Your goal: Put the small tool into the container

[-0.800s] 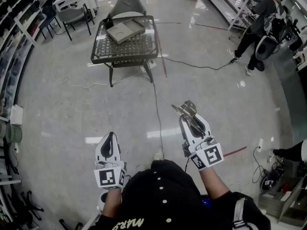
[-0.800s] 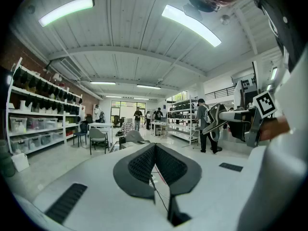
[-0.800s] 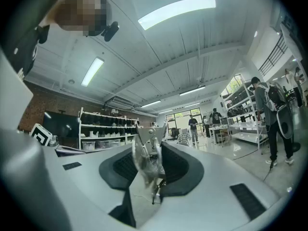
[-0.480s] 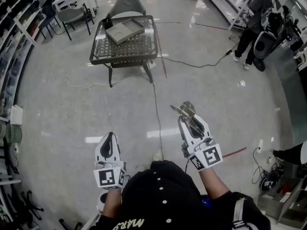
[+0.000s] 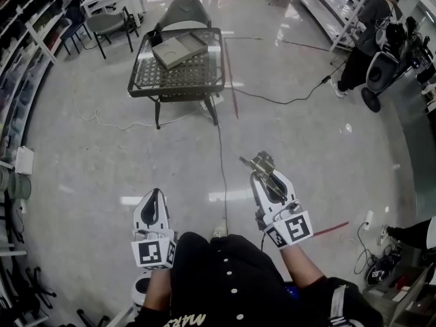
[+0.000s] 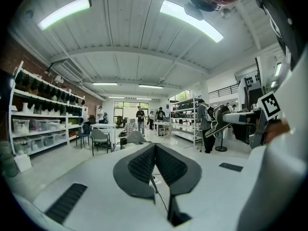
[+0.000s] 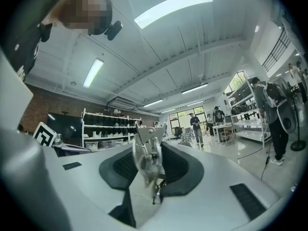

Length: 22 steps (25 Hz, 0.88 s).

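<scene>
Silvery small tool [image 5: 261, 163]: pinched in my right tongs [image 5: 266, 174] and sticking out past the tips. It's up in the air over the floor, well apart from the container. In the right gripper view the small tool [image 7: 144, 150] stands between the dark pads, thin metal and blurred, so I can't tell the exact kind.
Right tongs: narrow gap, clamped on the small tool, with a pad on each side of it. They point forward toward the table, marker cube at my wrist end.
Left tongs [image 5: 156, 197]: closed, with nothing in them. In the left gripper view the left tongs [image 6: 155, 147] show the pads meeting at the tips. I'm holding them low at my left, about level with the right tongs and apart from them.
Container [image 5: 178, 48]: flat, beige-grey and squarish, lying skewed on the table top. I can't read the inside from here.
Table [image 5: 141, 84]: dark frame, mesh top and dark legs, ahead of me and well away from both tongs.
Floor [image 5: 95, 148]: glossy grey with glare patches.
Cable [image 5: 222, 152]: thin and dark, running from near my feet to the table.
Chair [image 5: 180, 8]: grey, just behind the table.
Person [image 5: 364, 29]: in dark clothes, standing far right beside some equipment.
Shelves [image 5: 24, 36]: along the left edge.
</scene>
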Available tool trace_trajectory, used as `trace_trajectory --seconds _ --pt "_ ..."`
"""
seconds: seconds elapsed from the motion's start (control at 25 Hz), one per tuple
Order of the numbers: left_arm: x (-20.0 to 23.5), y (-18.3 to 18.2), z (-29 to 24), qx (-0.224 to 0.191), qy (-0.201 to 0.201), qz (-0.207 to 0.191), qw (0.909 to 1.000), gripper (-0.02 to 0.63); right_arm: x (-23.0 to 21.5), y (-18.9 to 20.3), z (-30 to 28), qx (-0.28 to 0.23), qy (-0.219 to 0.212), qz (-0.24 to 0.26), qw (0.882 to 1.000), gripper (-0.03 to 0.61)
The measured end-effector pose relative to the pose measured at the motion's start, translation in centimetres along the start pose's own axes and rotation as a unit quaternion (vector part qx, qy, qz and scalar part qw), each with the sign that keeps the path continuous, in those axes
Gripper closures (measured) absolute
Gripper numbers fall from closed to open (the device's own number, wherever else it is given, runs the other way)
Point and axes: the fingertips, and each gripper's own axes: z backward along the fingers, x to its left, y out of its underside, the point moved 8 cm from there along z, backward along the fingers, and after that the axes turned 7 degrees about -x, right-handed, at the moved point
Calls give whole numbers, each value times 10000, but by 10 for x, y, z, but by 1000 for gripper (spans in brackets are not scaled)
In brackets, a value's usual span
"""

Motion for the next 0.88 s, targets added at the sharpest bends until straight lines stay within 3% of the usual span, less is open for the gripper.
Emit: trace_trajectory --seconds 0.28,0.88 --pt "-1 -1 -22 8 -109 7 9999 588 -25 -2 -9 -38 47 -2 10000 443" --pt "8 1 -94 -82 70 25 9999 588 -64 5 -56 -47 158 68 9998 443"
